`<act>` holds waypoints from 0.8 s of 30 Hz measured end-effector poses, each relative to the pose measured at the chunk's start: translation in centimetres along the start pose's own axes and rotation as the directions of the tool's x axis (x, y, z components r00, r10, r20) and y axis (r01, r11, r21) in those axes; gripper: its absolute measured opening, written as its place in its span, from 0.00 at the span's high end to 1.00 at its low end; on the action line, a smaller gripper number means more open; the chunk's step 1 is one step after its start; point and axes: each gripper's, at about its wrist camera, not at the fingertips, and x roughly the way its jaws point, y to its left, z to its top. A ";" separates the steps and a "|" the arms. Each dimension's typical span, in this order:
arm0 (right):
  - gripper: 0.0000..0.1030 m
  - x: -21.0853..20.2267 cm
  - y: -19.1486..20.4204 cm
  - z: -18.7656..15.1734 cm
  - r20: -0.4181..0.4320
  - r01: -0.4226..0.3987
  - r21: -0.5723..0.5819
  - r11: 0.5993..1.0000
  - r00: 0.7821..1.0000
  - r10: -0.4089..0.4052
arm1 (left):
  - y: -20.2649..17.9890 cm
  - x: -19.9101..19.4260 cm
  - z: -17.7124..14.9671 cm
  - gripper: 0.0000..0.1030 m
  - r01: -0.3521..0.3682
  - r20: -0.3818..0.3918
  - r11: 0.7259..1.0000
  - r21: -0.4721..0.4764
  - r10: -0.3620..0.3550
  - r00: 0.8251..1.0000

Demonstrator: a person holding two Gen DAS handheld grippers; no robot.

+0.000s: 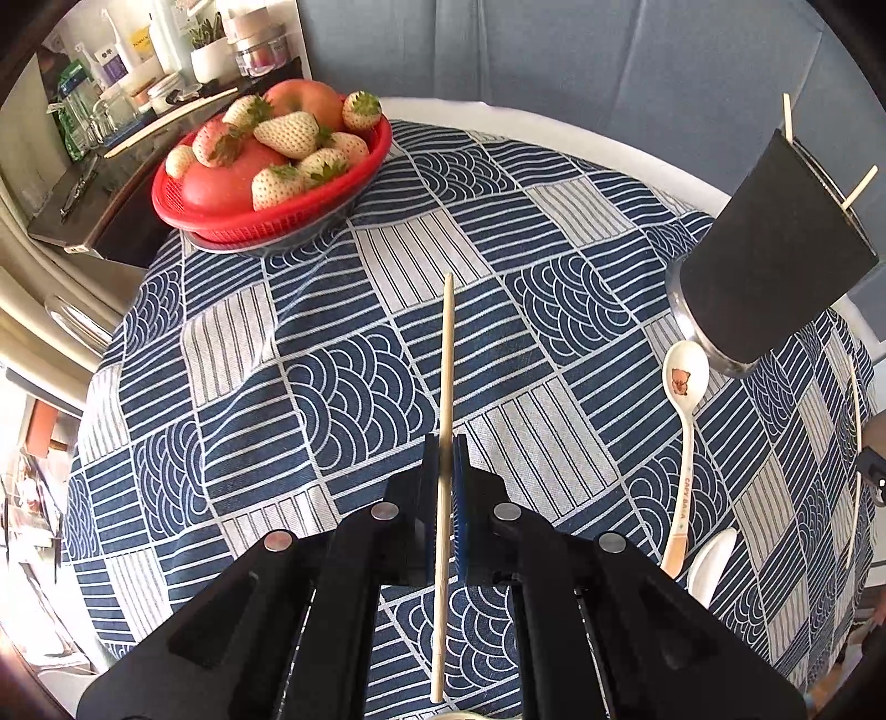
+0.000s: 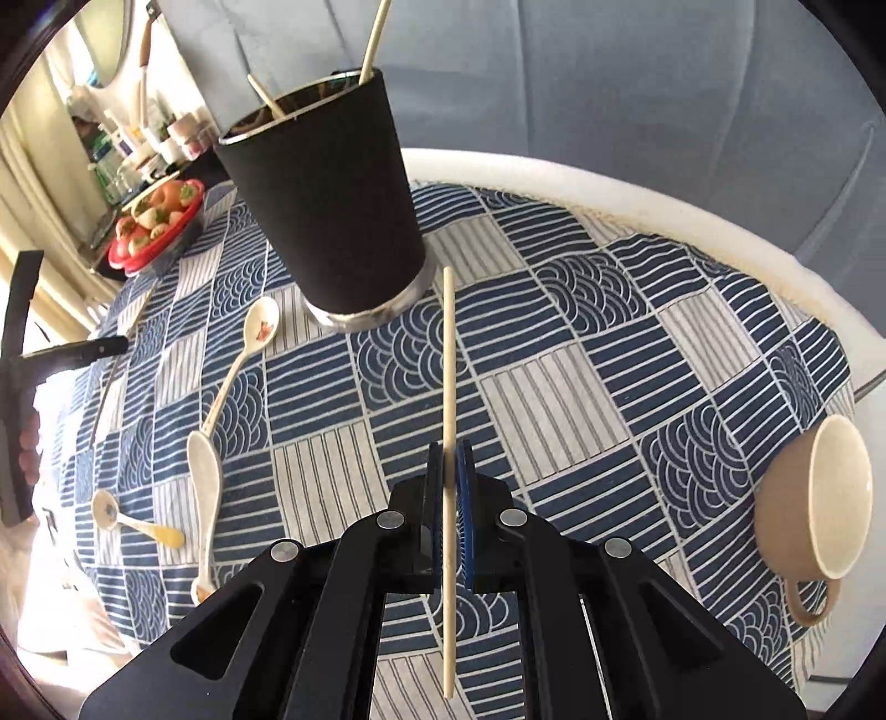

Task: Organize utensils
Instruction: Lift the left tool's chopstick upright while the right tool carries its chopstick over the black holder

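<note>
Two tools, each clamped on one wooden chopstick. Left tool (image 1: 444, 443) pinches a chopstick (image 1: 447, 354) btwn its pads, stick running fwd along the fingers, tip pointing out over the blue patterned tablecloth (image 1: 343, 387) and tail sticking back past the jaws. Right tool (image 2: 449, 451) grips a second chopstick (image 2: 449, 360) the same way, its tip near the base of the black cup (image 2: 326, 210).

Black cup stands upright on the table w/ a metal rim at the bottom; two chopsticks (image 2: 372, 41) already lean inside it, ends poking above the rim. In left view the cup (image 1: 775, 249) sits off to the right, well apart from the held stick.

Three spoons lie flat on the cloth left of the right tool: a cartoon-print spoon (image 2: 243, 360) nearest the cup, a plain white spoon (image 2: 204, 482) touching or overlapping its handle end, and a small yellow-handled spoon (image 2: 133, 520) just beside. Beige mug (image 2: 814, 498) lies on its side at the right edge of the table. Red basket (image 1: 266, 216) of strawberries and apples sits at the far left corner.
</note>
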 end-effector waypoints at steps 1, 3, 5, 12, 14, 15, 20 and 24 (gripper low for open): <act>0.95 -0.5 -0.1 0.3 0.013 0.002 -0.007 1.000 1.000 -0.002 | 0.0 -0.6 0.1 0.95 -0.001 0.009 1.000 -0.001 0.001 1.000; 0.96 -1.6 -0.1 1.0 0.042 0.013 -0.027 1.000 0.999 -0.012 | 0.0 -1.9 0.4 0.95 -0.007 0.031 1.000 0.003 0.007 0.999; 0.96 -2.5 0.0 1.7 0.071 0.014 -0.038 0.999 0.997 -0.012 | -0.1 -3.0 0.8 0.95 -0.017 0.052 1.000 0.014 0.017 0.999; 0.95 -4.9 0.2 4.0 0.158 0.027 -0.067 0.997 0.987 -0.016 | -1.0 -6.7 2.6 0.95 -0.021 0.137 0.999 0.043 0.015 0.990; 0.95 -5.5 0.4 4.7 0.181 0.026 -0.077 0.997 0.983 -0.012 | -1.2 -7.9 3.2 0.95 -0.009 0.164 0.999 0.043 0.001 0.986; 0.95 -5.8 0.5 5.0 0.191 0.026 -0.082 0.996 0.981 -0.010 | -1.4 -8.4 3.5 0.95 -0.003 0.178 0.999 0.044 -0.005 0.984; 0.95 -7.4 1.1 6.8 0.265 0.008 -0.101 0.995 0.964 0.019 | -3.2 -10.9 4.7 0.95 0.040 0.242 0.997 0.064 -0.055 0.969; 0.95 -8.6 1.7 8.2 0.320 -0.016 -0.122 0.992 0.946 0.054 | -4.9 -12.3 5.7 0.95 0.085 0.276 0.992 0.090 -0.107 0.955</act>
